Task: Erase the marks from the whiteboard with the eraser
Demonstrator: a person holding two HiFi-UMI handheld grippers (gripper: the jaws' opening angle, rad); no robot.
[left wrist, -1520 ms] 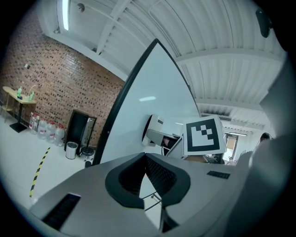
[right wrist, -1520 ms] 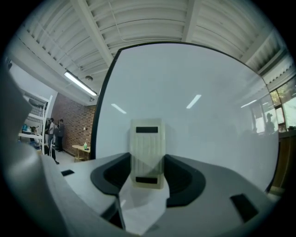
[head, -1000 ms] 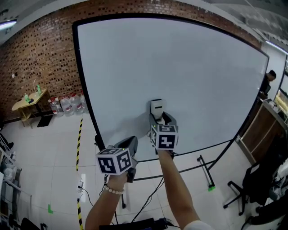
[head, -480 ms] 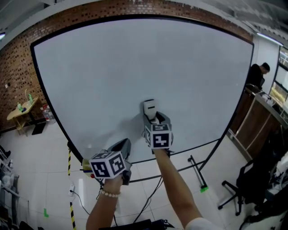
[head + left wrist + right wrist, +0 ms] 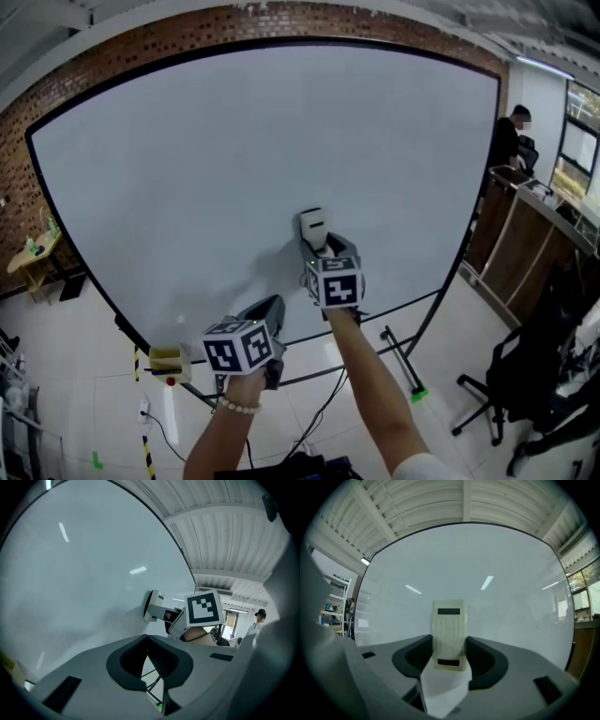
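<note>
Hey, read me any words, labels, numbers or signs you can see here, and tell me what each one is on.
No text here can be read.
whiteboard: blank, no writing shows.
eraser, held in the right gripper jaws: two dark patches, too blurred to read.
The cubes on the left gripper and right gripper: black-and-white square patterns, no letters.

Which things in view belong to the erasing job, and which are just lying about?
Job: whiteboard; eraser, held in the right gripper against the board.
Lying about: yellow box at the board's lower left, office chair, wooden counter, small table.
</note>
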